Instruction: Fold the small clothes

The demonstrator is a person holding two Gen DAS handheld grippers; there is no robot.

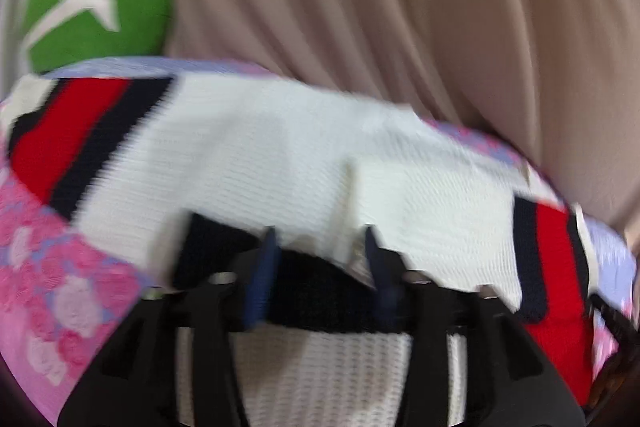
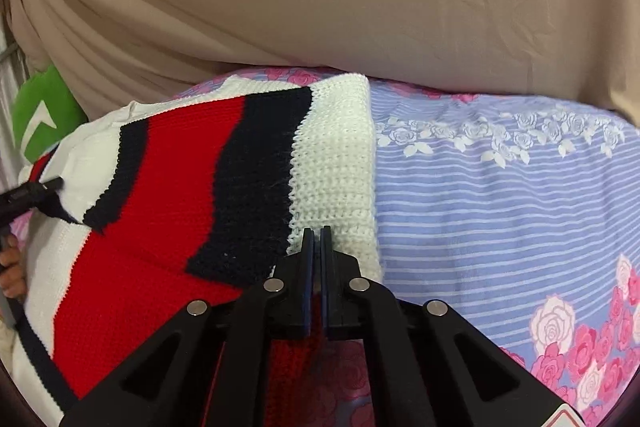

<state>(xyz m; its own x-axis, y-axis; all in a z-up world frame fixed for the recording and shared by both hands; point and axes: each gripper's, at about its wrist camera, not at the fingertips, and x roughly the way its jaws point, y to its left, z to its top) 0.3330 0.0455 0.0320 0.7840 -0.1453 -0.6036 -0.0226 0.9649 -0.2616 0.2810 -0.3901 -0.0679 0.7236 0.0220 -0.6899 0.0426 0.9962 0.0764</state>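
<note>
Across the middle of the left view, the sweater (image 1: 280, 155) lay on the flowered bed (image 2: 500, 195); the left claw (image 1: 320, 247) gaped above it, while the right claw (image 2: 317, 239) pinched its cuff for folding.

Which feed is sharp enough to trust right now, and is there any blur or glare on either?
Left wrist view: motion-smeared throughout; the sweater and left gripper have soft edges, stitches barely readable. Right wrist view: sharp; knit stitches and the bedsheet stripes are crisp around the right gripper. Both bend at the fisheye rim; lighting is even, no glare.
</note>
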